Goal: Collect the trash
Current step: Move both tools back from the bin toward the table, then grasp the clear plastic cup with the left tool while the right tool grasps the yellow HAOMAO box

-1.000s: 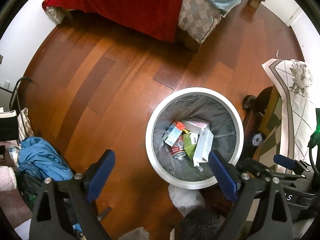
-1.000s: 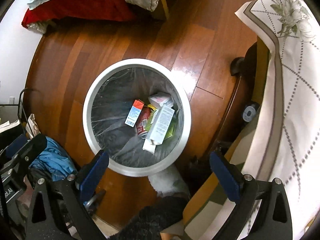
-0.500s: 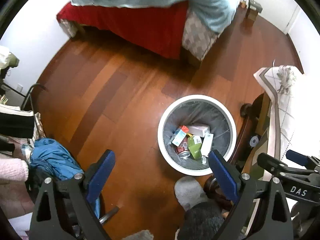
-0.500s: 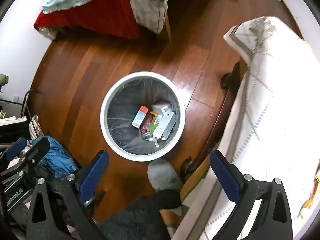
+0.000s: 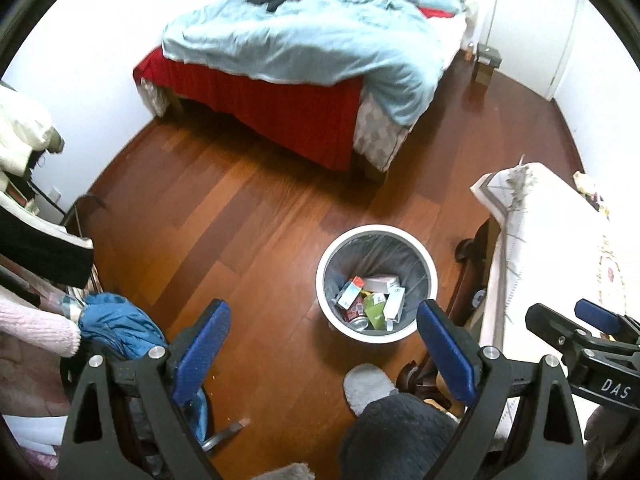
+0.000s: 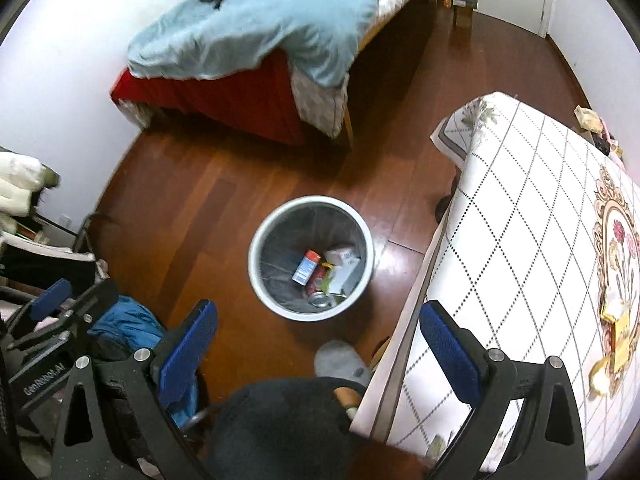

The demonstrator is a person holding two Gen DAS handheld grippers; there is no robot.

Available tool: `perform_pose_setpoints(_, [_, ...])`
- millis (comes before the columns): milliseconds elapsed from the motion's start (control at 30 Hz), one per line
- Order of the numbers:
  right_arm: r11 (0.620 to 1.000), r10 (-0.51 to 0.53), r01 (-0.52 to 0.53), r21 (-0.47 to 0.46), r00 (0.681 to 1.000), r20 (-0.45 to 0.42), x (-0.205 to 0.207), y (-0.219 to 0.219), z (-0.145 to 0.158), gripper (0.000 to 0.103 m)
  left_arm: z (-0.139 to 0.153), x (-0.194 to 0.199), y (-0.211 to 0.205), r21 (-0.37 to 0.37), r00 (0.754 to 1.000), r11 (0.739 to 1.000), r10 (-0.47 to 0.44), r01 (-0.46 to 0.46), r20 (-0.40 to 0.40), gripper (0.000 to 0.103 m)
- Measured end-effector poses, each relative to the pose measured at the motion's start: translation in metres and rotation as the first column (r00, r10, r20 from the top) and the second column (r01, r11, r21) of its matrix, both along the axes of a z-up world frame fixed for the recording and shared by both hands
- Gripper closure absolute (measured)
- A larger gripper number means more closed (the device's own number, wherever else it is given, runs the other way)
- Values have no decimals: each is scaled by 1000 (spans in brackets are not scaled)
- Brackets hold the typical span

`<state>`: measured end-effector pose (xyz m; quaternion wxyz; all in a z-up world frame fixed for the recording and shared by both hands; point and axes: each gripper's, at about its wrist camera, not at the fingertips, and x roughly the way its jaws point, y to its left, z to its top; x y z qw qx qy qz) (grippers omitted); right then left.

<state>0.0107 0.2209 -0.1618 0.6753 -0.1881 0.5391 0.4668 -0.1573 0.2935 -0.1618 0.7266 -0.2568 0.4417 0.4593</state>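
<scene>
Left gripper [image 5: 322, 342]: blue-padded fingers spread wide apart, nothing between them. It is also seen at 8 o'clock in the right wrist view [image 6: 60, 308]. Right gripper [image 6: 318, 340]: fingers likewise wide apart and empty; it shows at 4 o'clock in the left wrist view [image 5: 580, 332].

At 6 o'clock in both views, a dark-trousered leg ending in a grey slipper [image 5: 370, 386] [image 6: 340, 362], planted on the wooden floor [image 5: 224, 216] [image 6: 180, 200] just short of the bin.

Trash bin [image 5: 332, 312] [image 6: 264, 292]: round, white-rimmed, lined with a grey bag, upright on the floor just past the slipper, near frame centre in both views. It holds a red drink can [image 5: 356, 316] [image 6: 318, 290], a white-and-blue carton with a red end [image 5: 350, 292] [image 6: 306, 268], a green carton [image 5: 374, 310], and white boxes [image 5: 394, 302] [image 6: 344, 266], all lying loosely together at the bottom.

At 3 o'clock, a table under a white diamond-patterned cloth [image 5: 532, 240] [image 6: 520, 208] stands beside the bin; small items lie on its far and right edges, too small to identify.

At 8 o'clock, a crumpled blue garment [image 5: 116, 328] [image 6: 128, 326] among piled clothing.

At 12 o'clock, well apart from the bin, a bed [image 5: 280, 108] [image 6: 224, 96] with a red skirt, covered by a rumpled light-blue duvet [image 5: 304, 40] [image 6: 256, 28] with a dark item on top.
</scene>
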Motion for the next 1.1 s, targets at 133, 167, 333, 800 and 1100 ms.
perform_pose_setpoints(133, [995,-51,53,87,998,-26,0,-33,30,1,29,3,-25,60,1000,998,-7,7,-1,8])
perform_pose_setpoints(167, [991,-72,76,108,997,-37,4,-44,37,1,34,6,-29,70,1000,998,-11,10,11,8])
perform_pose_setpoints(333, [955,-222,233,184,972,-78,52,-121,55,1,51,48,-59,82,994,995,-61,54,93,8])
perform_pose_setpoints(800, [841,-511,510,-180,858,46,265,-307,-82,2,-113,253,-228,-312,921,871,-389,379,33,8])
perform_pose_setpoints(1100, [858,-429,431,-278,900,72,319,-310,-148,6,-165,287,-274,-381,901,836,-434,396,-17,47])
